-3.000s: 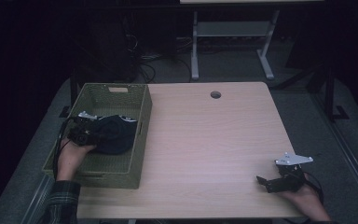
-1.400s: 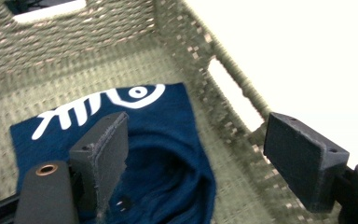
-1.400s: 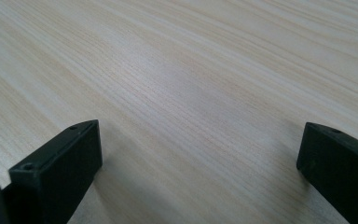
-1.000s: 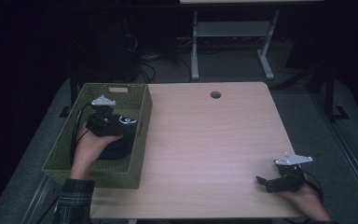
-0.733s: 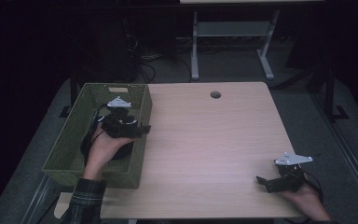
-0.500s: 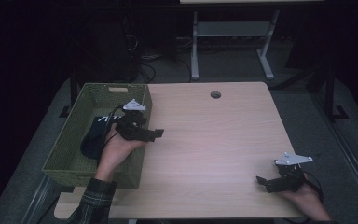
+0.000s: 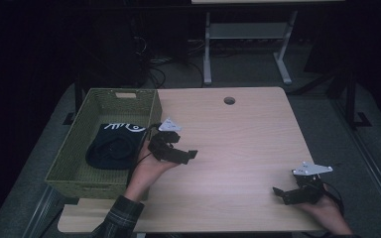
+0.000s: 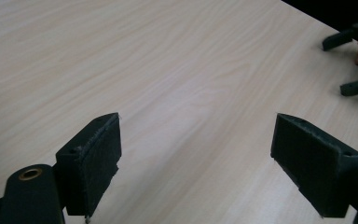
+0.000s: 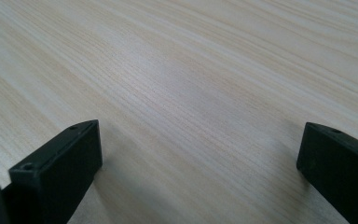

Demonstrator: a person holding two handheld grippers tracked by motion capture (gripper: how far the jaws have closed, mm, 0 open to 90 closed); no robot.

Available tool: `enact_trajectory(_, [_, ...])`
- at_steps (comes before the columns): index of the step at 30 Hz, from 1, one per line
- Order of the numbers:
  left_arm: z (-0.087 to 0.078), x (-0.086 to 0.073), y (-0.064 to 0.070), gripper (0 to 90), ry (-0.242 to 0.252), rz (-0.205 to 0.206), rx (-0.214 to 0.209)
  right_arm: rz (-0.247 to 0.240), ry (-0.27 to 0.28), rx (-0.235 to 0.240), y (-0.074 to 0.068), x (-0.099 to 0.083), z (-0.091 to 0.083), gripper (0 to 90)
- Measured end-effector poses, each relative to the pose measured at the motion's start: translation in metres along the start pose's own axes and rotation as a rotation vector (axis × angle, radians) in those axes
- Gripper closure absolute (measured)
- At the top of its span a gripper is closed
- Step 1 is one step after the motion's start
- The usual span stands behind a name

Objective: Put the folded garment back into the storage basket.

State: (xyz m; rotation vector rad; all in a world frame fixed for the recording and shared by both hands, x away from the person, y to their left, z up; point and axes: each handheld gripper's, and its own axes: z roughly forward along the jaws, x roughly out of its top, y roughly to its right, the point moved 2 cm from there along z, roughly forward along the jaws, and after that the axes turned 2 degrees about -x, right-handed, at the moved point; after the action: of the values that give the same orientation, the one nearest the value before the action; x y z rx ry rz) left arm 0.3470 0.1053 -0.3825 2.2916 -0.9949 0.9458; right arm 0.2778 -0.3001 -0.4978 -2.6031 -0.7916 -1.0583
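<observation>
Well: both hand-held grippers [image 7: 186, 154] [image 7: 280, 192] spread over pale woodgrain table [image 7: 238, 144]; dark, perhaps fabric bundle [image 7: 113, 146] in woven basket [image 7: 69, 171].

The dark cloth [image 7: 113, 146] in the basket [image 7: 69, 166] bears white markings, perhaps lettering, too small to read.

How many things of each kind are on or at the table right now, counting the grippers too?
Green woven basket: 1
Black cloth item with white print, lying in the basket: 1
Hand-held grippers: 2, left gripper and right gripper
Light wooden table: 1
Total: 5
</observation>
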Motion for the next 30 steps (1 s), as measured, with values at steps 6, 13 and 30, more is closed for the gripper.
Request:
enact_trajectory(6, [0.015,-0.012,0.018,15.3,-0.005,0.045,-0.010,0.004,-0.002,0.002,0.000,0.000,0.000,0.0])
enact_trajectory(13, [0.027,-0.036,0.028,15.3,-0.021,0.064,-0.003,0.004,-0.002,0.002,0.000,0.000,0.000,0.0])
enact_trajectory(30, [0.057,-0.082,0.026,14.3,-0.134,0.085,0.037,0.000,0.000,0.000,0.000,0.000,0.000,0.0])
